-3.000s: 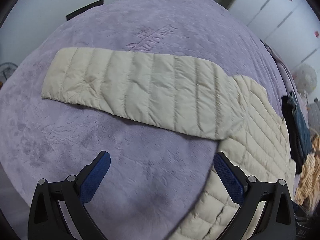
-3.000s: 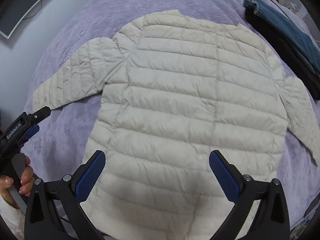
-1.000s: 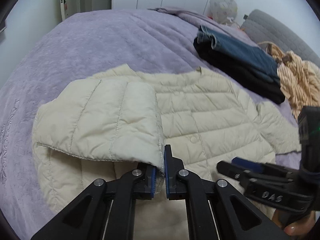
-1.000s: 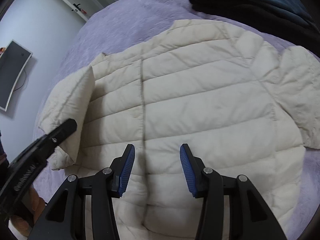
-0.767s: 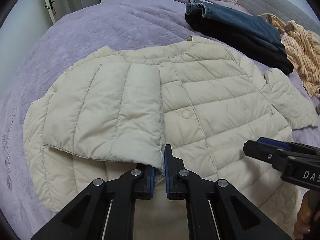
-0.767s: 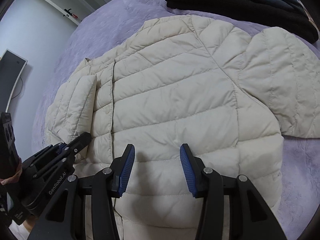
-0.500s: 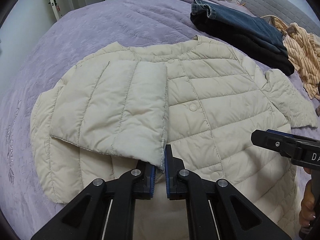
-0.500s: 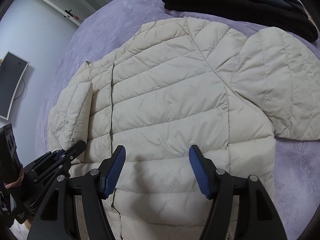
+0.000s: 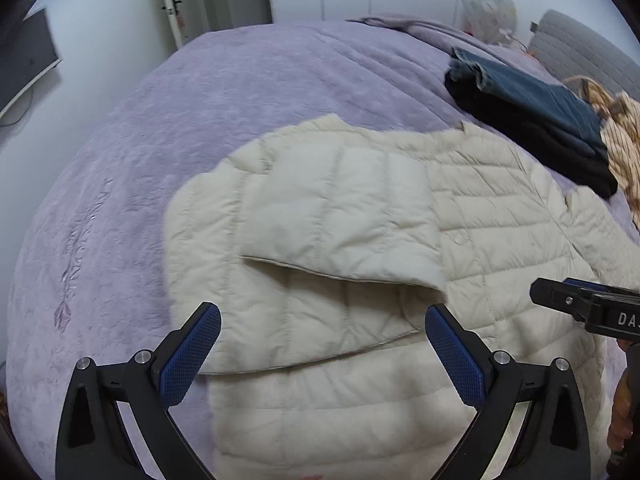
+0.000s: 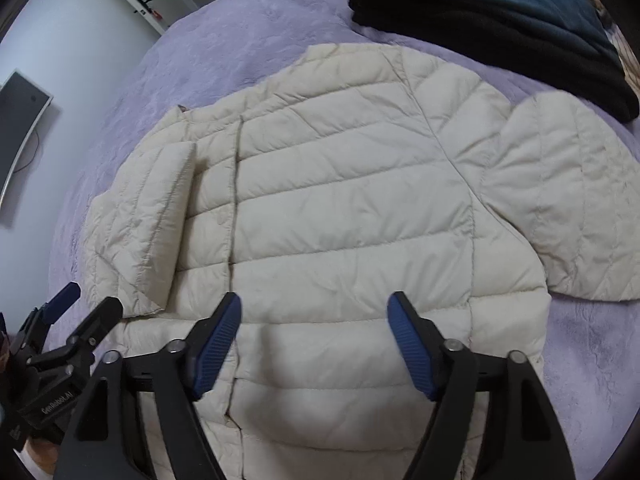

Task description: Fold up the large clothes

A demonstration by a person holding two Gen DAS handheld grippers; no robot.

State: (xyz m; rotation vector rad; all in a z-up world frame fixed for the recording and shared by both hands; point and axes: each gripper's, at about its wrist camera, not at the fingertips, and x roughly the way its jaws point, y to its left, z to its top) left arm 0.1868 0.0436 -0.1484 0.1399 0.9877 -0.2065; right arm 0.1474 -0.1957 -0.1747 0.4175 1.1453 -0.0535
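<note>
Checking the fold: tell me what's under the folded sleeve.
The folded sleeve lies on the cream puffer jacket's front panel; whatever it covers there is hidden.

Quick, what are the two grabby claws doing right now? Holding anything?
Left gripper: jaws wide open, holding nothing, above the jacket and its folded sleeve.
Right gripper: jaws open, holding nothing, over the jacket.

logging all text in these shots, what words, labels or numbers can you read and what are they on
"GenRobot.AI" on the body of the left gripper, seen in the right wrist view.
"DA", cut off by the picture's edge, on the right gripper, seen in the left wrist view.
Red marks on the cabinet: too small to read.
Jacket: no text visible.
</note>
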